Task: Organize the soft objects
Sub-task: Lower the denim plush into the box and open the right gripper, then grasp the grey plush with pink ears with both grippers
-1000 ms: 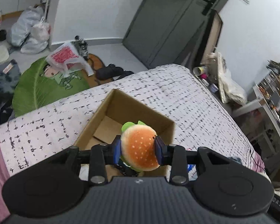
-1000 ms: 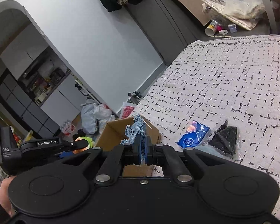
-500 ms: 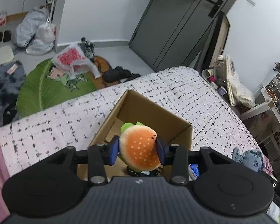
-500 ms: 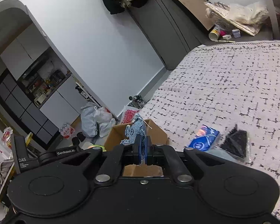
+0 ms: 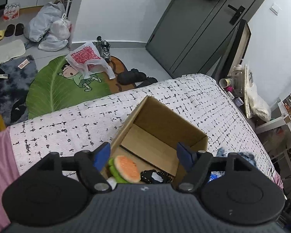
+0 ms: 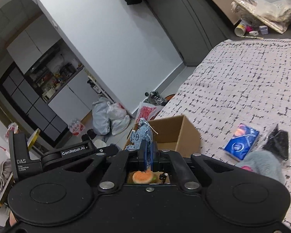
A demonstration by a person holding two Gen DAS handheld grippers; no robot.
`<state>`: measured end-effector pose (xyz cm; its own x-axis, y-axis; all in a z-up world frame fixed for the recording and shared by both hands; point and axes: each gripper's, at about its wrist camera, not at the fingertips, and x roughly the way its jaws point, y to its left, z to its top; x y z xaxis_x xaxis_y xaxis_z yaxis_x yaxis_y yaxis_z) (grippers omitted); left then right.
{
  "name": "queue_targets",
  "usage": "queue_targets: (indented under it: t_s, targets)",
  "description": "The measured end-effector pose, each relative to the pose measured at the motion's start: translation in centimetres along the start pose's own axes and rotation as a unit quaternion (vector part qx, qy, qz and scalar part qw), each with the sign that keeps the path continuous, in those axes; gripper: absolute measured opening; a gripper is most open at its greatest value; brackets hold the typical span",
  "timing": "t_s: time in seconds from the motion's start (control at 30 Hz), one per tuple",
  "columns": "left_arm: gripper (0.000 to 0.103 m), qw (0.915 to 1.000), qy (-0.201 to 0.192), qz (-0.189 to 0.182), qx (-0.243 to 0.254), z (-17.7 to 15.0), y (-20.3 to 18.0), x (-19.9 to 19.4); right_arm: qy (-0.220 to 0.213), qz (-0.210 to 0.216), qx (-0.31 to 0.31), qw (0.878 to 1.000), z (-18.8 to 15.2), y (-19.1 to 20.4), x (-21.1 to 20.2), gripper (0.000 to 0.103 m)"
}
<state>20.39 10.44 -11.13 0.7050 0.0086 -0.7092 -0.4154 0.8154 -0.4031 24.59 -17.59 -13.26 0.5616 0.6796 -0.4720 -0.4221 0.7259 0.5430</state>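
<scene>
A brown cardboard box (image 5: 170, 120) stands open on the patterned bed. The burger plush (image 5: 125, 169) lies inside it at the near end, beside a small black item (image 5: 155, 176). My left gripper (image 5: 143, 155) hovers over the box, its jaws opening and nothing between the blue pads (image 5: 101, 155). In the right wrist view my right gripper (image 6: 147, 153) is shut on a small blue knitted toy (image 6: 141, 134), held just above the box (image 6: 176, 134). The burger plush (image 6: 142, 177) shows below it.
On the bed to the right lie a blue tissue pack (image 6: 241, 143), a black packet in clear wrap (image 6: 277, 141) and a grey furry toy (image 6: 263, 163). The left gripper's body (image 6: 54, 153) sits close on the left. Bags and shoes litter the floor beyond the bed.
The left gripper's jaws spread apart and the burger plush dropped from them into the box. The right gripper, still holding the blue toy, drew closer over the box.
</scene>
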Motion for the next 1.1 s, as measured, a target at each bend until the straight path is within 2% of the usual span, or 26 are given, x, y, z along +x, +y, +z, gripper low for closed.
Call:
queue_targets:
  t_s: [0.1, 0.2, 0.3, 0.33, 0.37, 0.4, 0.43, 0.47, 0.6, 0.9, 1.1]
  targets:
    - [0.075, 1.0000, -0.003, 0.003, -0.003, 0.0, 0.5, 0.0, 0.006, 0.002, -0.001, 1.000, -0.2, 0.6, 0.8, 0.005]
    - [0.075, 1.0000, -0.002, 0.009, 0.000, 0.0, 0.6, 0.3, 0.027, -0.001, 0.009, 1.000, -0.4, 0.8, 1.8, 0.013]
    - [0.075, 0.9997, -0.006, 0.019, 0.014, -0.1, 0.6, 0.4, 0.034, -0.026, 0.008, 0.999, -0.7, 0.6, 2.0, 0.034]
    - [0.075, 0.9990, -0.016, 0.033, 0.026, -0.3, 0.3, 0.3, 0.033, -0.036, 0.005, 0.999, -0.7, 0.5, 1.8, 0.038]
    - [0.076, 0.9978, -0.027, 0.047, 0.040, -0.4, 0.1, 0.2, 0.032, -0.042, 0.006, 0.999, -0.6, 0.5, 1.6, 0.047]
    - [0.079, 0.9966, -0.032, 0.056, 0.051, -0.6, -0.1, 0.2, 0.030, -0.048, 0.009, 0.998, -0.6, 0.3, 1.3, 0.052]
    - [0.081, 0.9958, -0.032, 0.062, 0.059, -0.7, -0.2, 0.2, 0.028, -0.053, 0.012, 0.998, -0.4, 0.1, 1.0, 0.054]
    - [0.081, 0.9958, -0.029, 0.061, 0.062, -0.7, -0.4, 0.2, 0.028, -0.057, 0.012, 0.998, -0.3, -0.1, 0.9, 0.057]
    - [0.082, 0.9953, -0.033, 0.044, 0.080, -0.9, -1.2, -0.1, 0.019, -0.072, 0.023, 0.997, 0.3, -1.0, -0.3, 0.080]
    - [0.082, 0.9950, -0.022, 0.022, 0.095, -1.3, -3.9, -0.7, 0.017, -0.095, 0.053, 0.994, 1.6, -3.9, -2.7, 0.091]
    - [0.082, 0.9958, -0.015, 0.009, 0.090, -1.4, -5.7, -1.2, 0.019, -0.111, 0.088, 0.990, 2.2, -6.3, -4.0, 0.092]
